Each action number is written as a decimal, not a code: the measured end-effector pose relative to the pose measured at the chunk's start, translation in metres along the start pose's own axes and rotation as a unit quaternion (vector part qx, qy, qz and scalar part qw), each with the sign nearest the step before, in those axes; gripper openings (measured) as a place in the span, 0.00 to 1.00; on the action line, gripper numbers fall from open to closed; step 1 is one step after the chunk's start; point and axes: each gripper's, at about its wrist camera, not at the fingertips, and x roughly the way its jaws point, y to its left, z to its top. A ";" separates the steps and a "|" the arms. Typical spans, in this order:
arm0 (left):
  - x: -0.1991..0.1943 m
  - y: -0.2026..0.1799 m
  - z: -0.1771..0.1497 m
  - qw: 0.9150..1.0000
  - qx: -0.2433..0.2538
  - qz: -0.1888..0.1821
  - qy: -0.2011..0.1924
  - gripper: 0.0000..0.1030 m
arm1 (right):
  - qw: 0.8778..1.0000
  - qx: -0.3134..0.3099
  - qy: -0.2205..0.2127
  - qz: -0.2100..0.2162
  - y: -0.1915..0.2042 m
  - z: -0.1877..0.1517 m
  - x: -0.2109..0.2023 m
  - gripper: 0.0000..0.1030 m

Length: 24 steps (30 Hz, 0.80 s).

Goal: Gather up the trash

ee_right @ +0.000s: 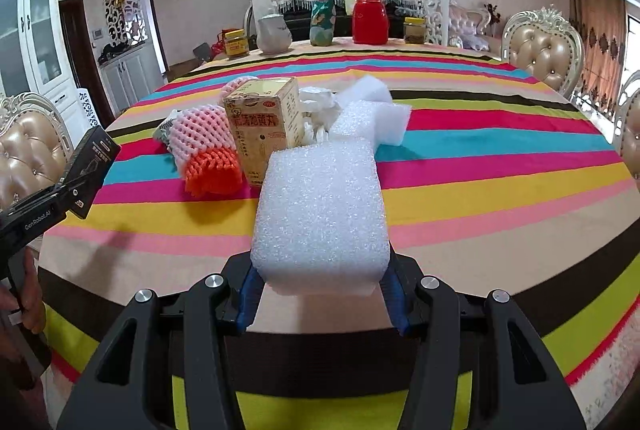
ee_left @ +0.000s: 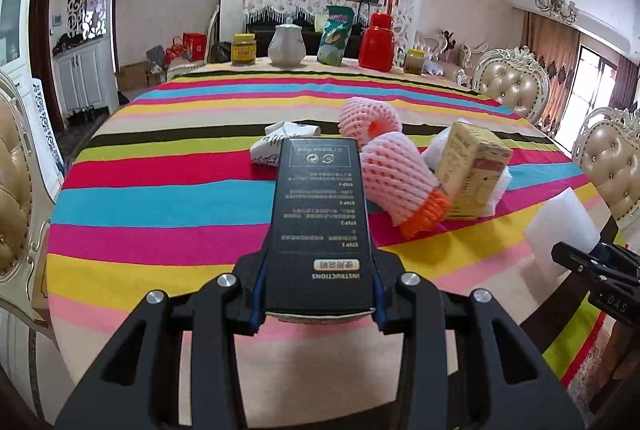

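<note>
My left gripper [ee_left: 320, 306] is shut on a long black box [ee_left: 320, 214] printed with instructions, held above the striped tablecloth [ee_left: 168, 198]. The right gripper [ee_right: 322, 302] is shut on a white foam block [ee_right: 320, 210], its blue pads [ee_right: 248, 294] pressing the sides. Beyond them, on the table, lie two pink-and-orange foam fruit nets [ee_left: 396, 186], a yellow medicine carton [ee_right: 264, 126], crumpled printed paper [ee_left: 280, 142] and more white foam [ee_right: 372, 110]. In the right wrist view the black box [ee_right: 90, 158] shows at the left edge.
Along the table's far edge stand a yellow-lidded jar [ee_left: 244, 48], a white teapot [ee_left: 287, 44], a green bag [ee_left: 336, 34], a red flask [ee_left: 377, 42] and another jar [ee_left: 414, 61]. Padded chairs [ee_left: 516, 86] flank the table on both sides.
</note>
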 end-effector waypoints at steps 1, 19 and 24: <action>-0.002 -0.002 -0.003 1.000 0.001 0.000 -0.002 0.37 | 1.000 0.002 -0.004 0.000 -0.001 -0.002 -0.003 0.48; -0.039 -0.029 -0.034 1.000 0.007 -0.012 -0.024 0.37 | 0.998 0.012 -0.057 0.007 0.004 -0.035 -0.054 0.48; -0.047 -0.046 -0.041 0.999 0.020 -0.025 -0.030 0.37 | 0.997 0.017 -0.069 0.009 -0.001 -0.042 -0.065 0.48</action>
